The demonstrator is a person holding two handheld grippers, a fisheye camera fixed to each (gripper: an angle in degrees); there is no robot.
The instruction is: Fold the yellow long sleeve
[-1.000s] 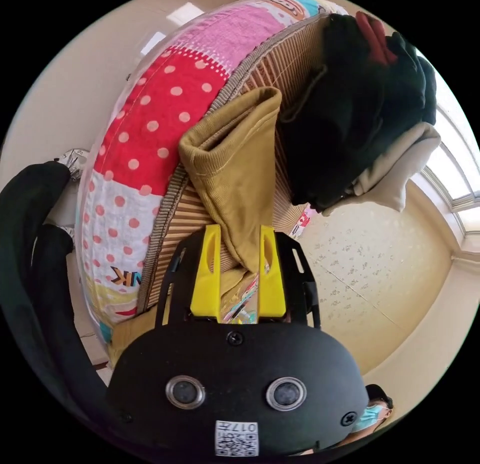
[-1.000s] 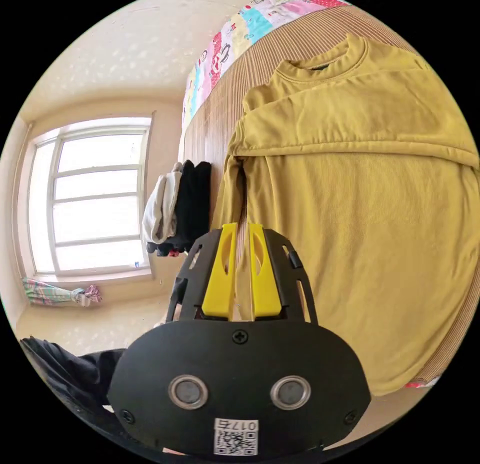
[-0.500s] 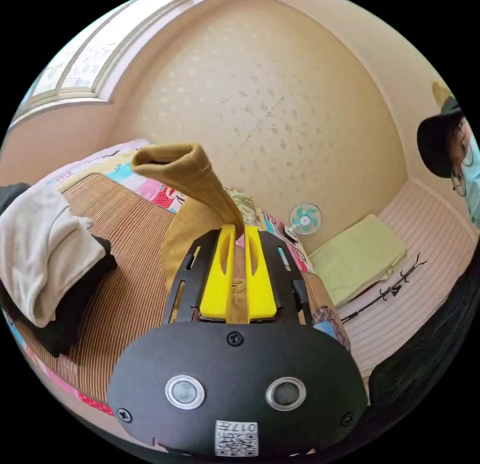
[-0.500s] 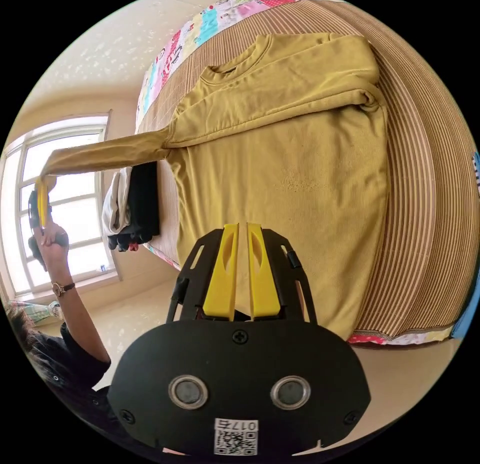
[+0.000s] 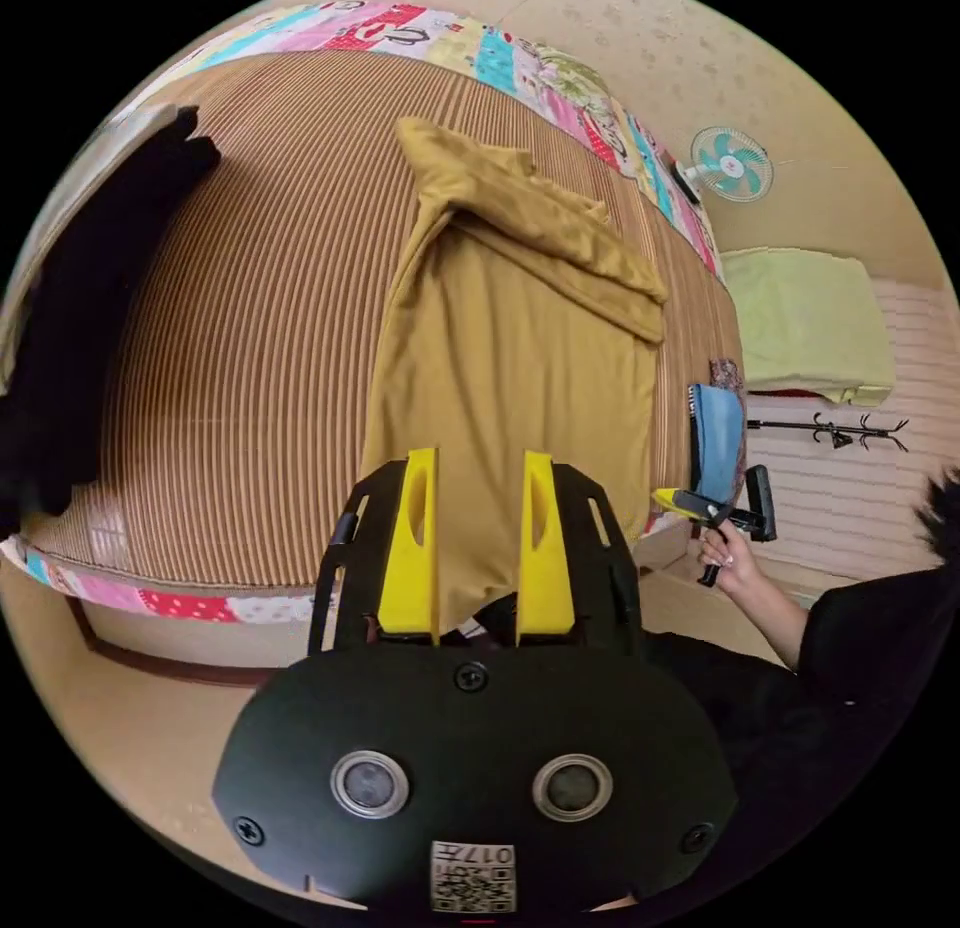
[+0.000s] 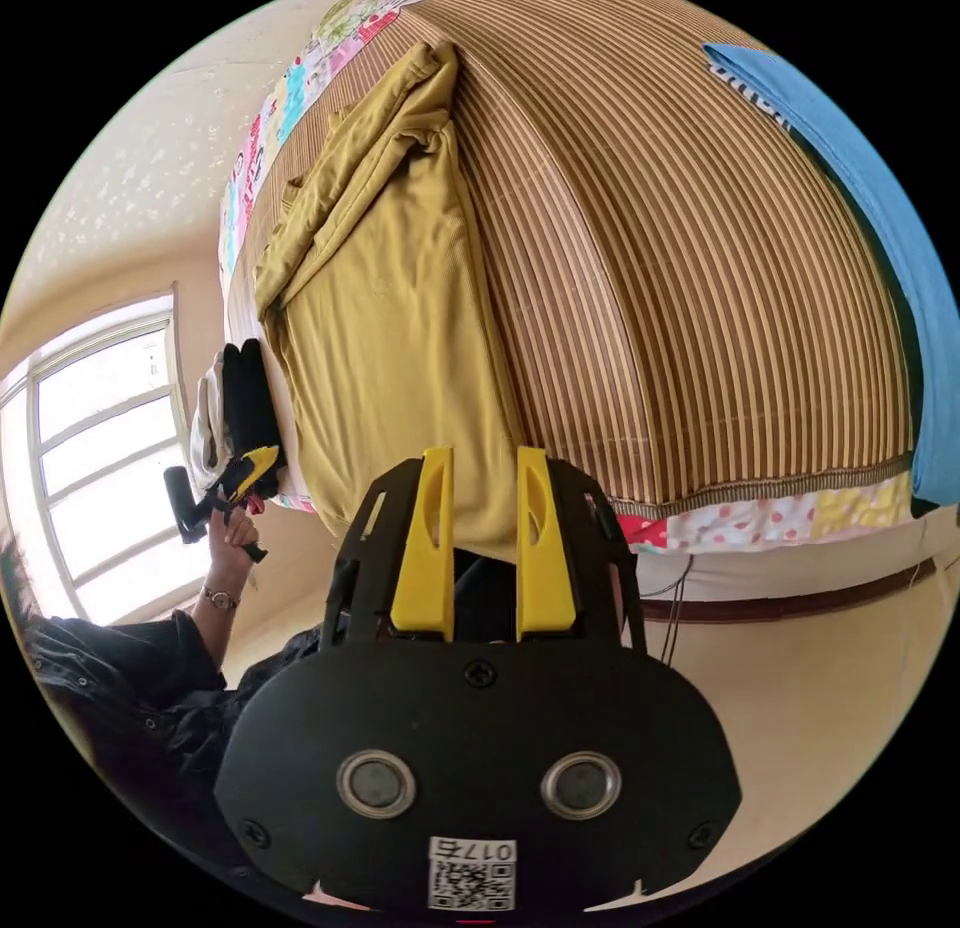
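Mustard-yellow and ribbed, one long sleeve shirt (image 5: pixel 500 368) lies folded into a narrow strip at mid-frame on the striped bed mat (image 5: pixel 250 318), both sleeves tucked across, while two grippers, left gripper (image 5: pixel 478 533) and right gripper (image 6: pixel 482 538), hang with jaws apart.

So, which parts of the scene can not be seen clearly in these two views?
- Left gripper view: the yellow shirt's hem, behind the left gripper.
- Left gripper view: the black clothes pile, cut by the picture edge.
- Right gripper view: the blue cloth, cut by the edge.
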